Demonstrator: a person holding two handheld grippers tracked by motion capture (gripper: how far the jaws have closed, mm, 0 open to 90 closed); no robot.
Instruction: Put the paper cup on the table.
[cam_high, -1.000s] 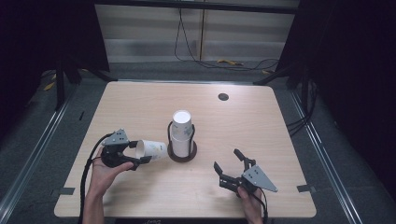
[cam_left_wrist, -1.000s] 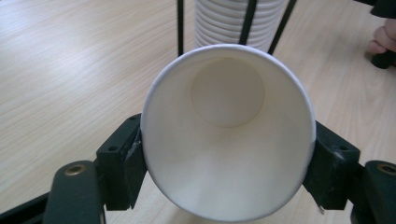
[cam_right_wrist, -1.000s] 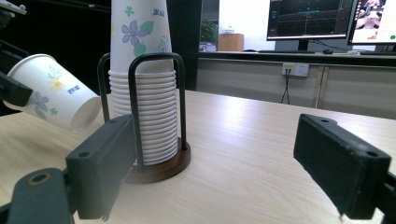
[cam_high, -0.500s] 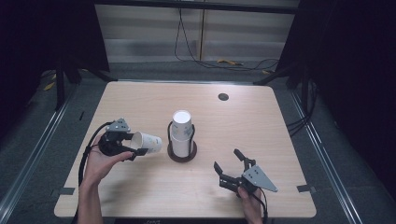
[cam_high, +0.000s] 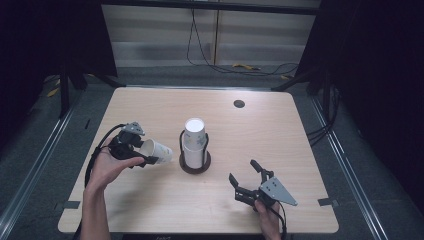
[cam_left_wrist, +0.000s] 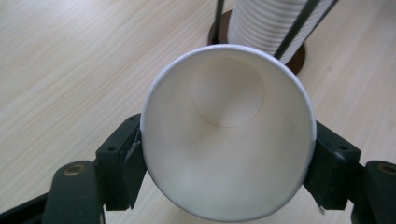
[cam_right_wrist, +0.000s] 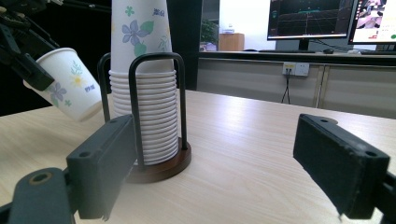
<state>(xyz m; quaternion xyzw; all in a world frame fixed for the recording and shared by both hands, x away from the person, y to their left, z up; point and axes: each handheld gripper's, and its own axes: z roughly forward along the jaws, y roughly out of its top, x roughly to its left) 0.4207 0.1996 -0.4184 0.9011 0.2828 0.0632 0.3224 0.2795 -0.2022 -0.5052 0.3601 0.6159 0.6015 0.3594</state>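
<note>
At the left of the high view we see the left gripper clamped on a single paper cup near its rim, holding it tilted above the table, just left of the cup stack in its black wire holder. At the lower right, the right gripper rests with its jaws spread wide and nothing between them, pointing toward the stack.

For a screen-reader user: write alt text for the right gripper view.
A stack of flowered paper cups stands upside down in a black wire holder on a wooden table, framed by the right gripper and its open black jaws. At upper left, the left gripper holds a single paper cup tilted.
</note>
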